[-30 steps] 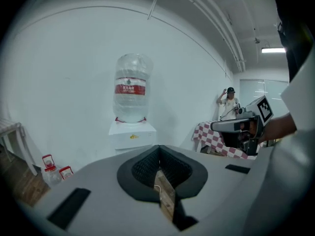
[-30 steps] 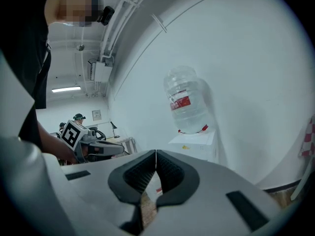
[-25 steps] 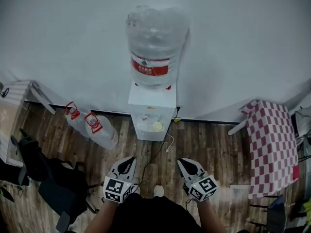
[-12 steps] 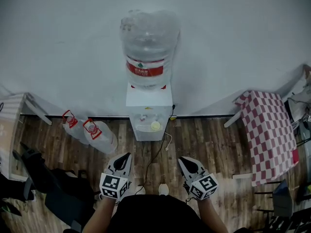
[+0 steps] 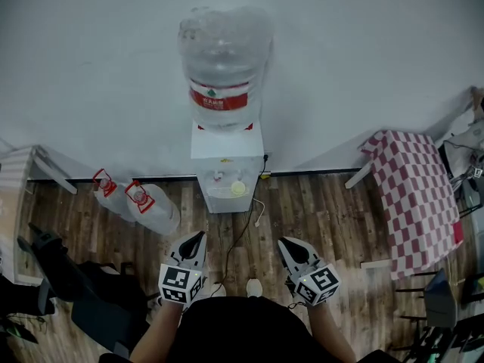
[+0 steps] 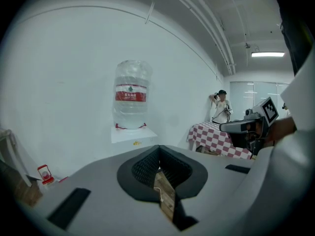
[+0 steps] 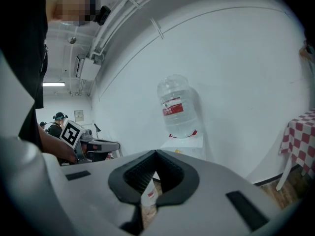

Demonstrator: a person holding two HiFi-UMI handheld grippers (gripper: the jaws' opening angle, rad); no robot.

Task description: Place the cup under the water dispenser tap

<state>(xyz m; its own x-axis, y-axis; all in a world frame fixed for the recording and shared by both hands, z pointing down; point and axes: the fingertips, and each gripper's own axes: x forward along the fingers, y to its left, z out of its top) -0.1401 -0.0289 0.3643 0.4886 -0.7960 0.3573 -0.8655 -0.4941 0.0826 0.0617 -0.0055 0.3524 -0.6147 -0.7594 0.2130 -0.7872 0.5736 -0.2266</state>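
Head view: the person stands well back from the water dispenser (image 5: pixel 224 169), which is set against the white wall with a large bottle (image 5: pixel 223 66) on top.
Task's thing: a small pale-yellow cup (image 5: pixel 239 189) sits in the dispenser's recess, right of centre. It is too small to make out its shape, or to tell whether it is already under a tap.
Left tool: the left gripper (image 5: pixel 200 237) has its jaws pressed together with nothing between them; only the wooden floor (image 5: pixel 318 218) shows through the slit below.
Right tool: the right gripper (image 5: pixel 284 243) is likewise closed and empty, and points toward the dispenser.
Handling: the cup is probably light and thin-walled — easy to tip, slide or crush, and likely to dent under a hard squeeze.
Where to hold: across the side wall at about mid height, kept upright, with gentle pressure; a pinch on the rim would probably deform it.
Before any grip: the jaws would have to open — both grippers are far from the recess.
Nearby: two spare bottles (image 5: pixel 151 206) lie on the floor left of the dispenser, and a checked table (image 5: pixel 420 195) stands to the right.
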